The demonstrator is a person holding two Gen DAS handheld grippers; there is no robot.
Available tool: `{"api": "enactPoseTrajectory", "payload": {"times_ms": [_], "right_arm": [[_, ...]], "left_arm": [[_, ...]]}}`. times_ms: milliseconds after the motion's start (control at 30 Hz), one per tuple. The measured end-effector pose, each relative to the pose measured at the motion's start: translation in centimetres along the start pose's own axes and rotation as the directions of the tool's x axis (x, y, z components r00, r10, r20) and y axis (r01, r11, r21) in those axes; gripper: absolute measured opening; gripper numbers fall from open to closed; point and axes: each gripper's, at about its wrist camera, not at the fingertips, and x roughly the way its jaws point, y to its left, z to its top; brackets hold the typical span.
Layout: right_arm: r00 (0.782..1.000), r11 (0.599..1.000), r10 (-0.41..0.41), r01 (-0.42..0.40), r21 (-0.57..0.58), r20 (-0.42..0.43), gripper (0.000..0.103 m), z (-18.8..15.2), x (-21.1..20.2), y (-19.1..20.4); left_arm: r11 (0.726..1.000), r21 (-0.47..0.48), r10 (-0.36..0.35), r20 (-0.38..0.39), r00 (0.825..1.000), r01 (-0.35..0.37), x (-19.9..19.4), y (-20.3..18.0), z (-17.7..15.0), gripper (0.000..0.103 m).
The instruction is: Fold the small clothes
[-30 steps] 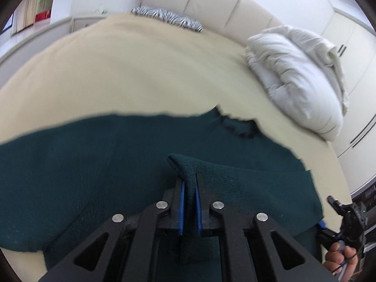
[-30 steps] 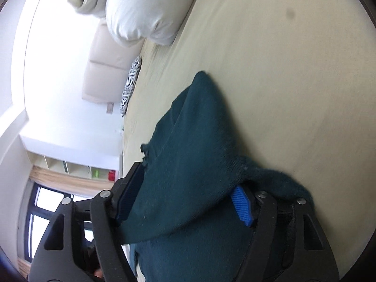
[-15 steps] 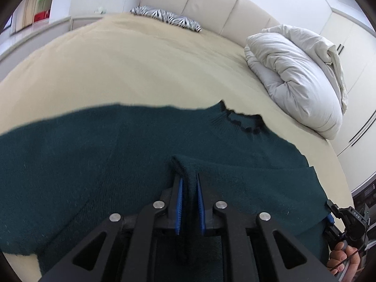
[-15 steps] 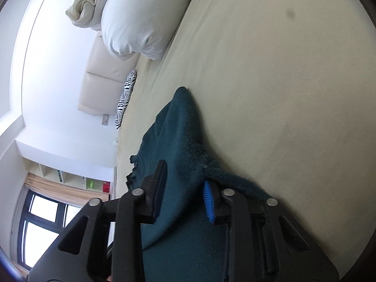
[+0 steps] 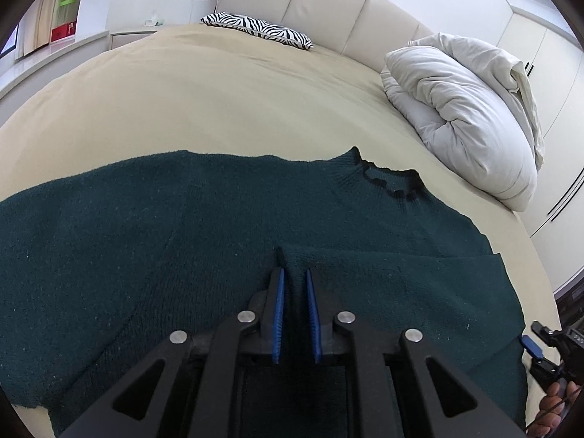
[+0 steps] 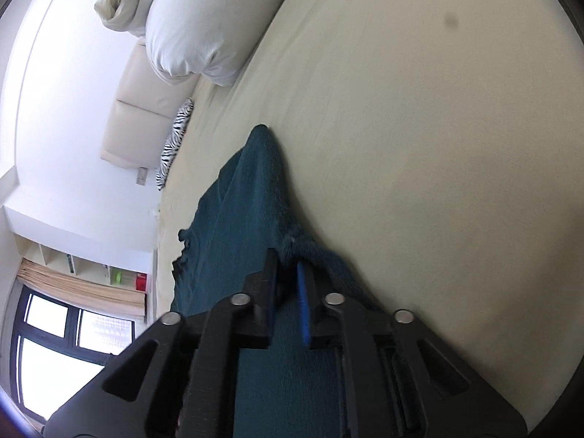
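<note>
Bed [image 5: 226, 102]: beige, ahead of both sets of jaws, carrying everything.
Sweater [image 5: 182, 241]: dark green, spread flat on bed; collar ahead-right of left jaws.
Duvet [image 5: 471, 116]: white, bunched, far ahead-right.
Left gripper [image 5: 294, 284]: angled down, jaws pinching a raised sweater fold.
Right gripper [image 6: 288, 273]: rolled sideways, jaws just closed, now easing slightly, pinching sweater edge.
Left view only: collar; person's hand [image 5: 554, 405] holding right gripper.
Right view only: window [image 6: 54, 343].
</note>
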Motion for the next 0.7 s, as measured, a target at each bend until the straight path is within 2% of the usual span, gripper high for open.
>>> {"api": "enactPoseTrajectory", "payload": {"times_ms": [33,100,167,200,300,367,433,467,500,533,600,633,700], "right_arm": [[1.000,0.999,-0.025,0.025,-0.022,0.008,0.030,-0.2,-1.1,0.5],[0.992,0.988,-0.108,0.115,-0.107,0.071,0.032,-0.4,-2.9,2.2],[0.980,0.966,-0.133,0.161,-0.202,0.147,0.032,0.1,-3.9,4.2],[0.980,0.956,-0.124,0.160,-0.247,0.155,0.032,0.4,-3.6,5.2],[0.995,0.927,-0.047,0.076,-0.368,0.086,0.032,1.6,-0.7,8.1],[0.998,0.898,-0.053,0.068,-0.434,0.045,0.032,2.3,2.0,9.7],[0.998,0.900,-0.063,0.043,-0.434,-0.032,0.032,3.1,5.0,9.9],[0.994,0.910,-0.093,0.060,-0.411,-0.060,0.031,3.6,6.7,9.4],[0.987,0.916,-0.145,0.109,-0.386,-0.063,0.028,4.2,7.9,8.5],[0.985,0.930,-0.161,0.131,-0.345,-0.061,0.020,5.1,8.9,7.1],[0.996,0.961,-0.088,0.078,-0.265,-0.025,0.004,6.8,8.7,5.0],[0.996,0.974,-0.088,0.084,-0.209,-0.013,0.000,7.5,8.5,4.0],[0.995,0.976,-0.095,0.094,-0.198,0.003,0.000,8.0,7.9,3.7]], "left_arm": [[1.000,0.001,-0.001,0.002,1.000,0.001,0.0,0.0,-0.1,0.015],[1.000,0.002,-0.001,0.005,1.000,0.001,0.0,0.0,-0.1,0.015],[1.000,-0.003,-0.006,0.006,1.000,0.006,0.0,0.1,-0.2,0.015],[1.000,-0.007,-0.011,0.006,1.000,0.011,0.1,0.2,-0.2,0.016],[0.999,-0.019,-0.028,0.013,1.000,0.028,0.1,0.6,-0.3,0.016],[0.999,-0.026,-0.038,0.014,0.999,0.039,0.2,0.9,-0.4,0.016],[0.998,-0.033,-0.050,0.017,0.999,0.051,0.2,1.1,-0.4,0.016],[0.998,-0.036,-0.057,0.019,0.998,0.057,0.2,1.2,-0.5,0.016],[0.997,-0.038,-0.060,0.020,0.998,0.061,0.2,1.2,-0.4,0.016],[0.997,-0.042,-0.066,0.021,0.998,0.067,0.3,1.3,-0.5,0.016],[0.996,-0.047,-0.073,0.023,0.997,0.074,0.3,1.4,-0.5,0.016],[0.996,-0.051,-0.077,0.024,0.997,0.078,0.4,1.5,-0.5,0.016],[0.995,-0.055,-0.083,0.025,0.996,0.084,0.4,1.6,-0.5,0.016]]}}
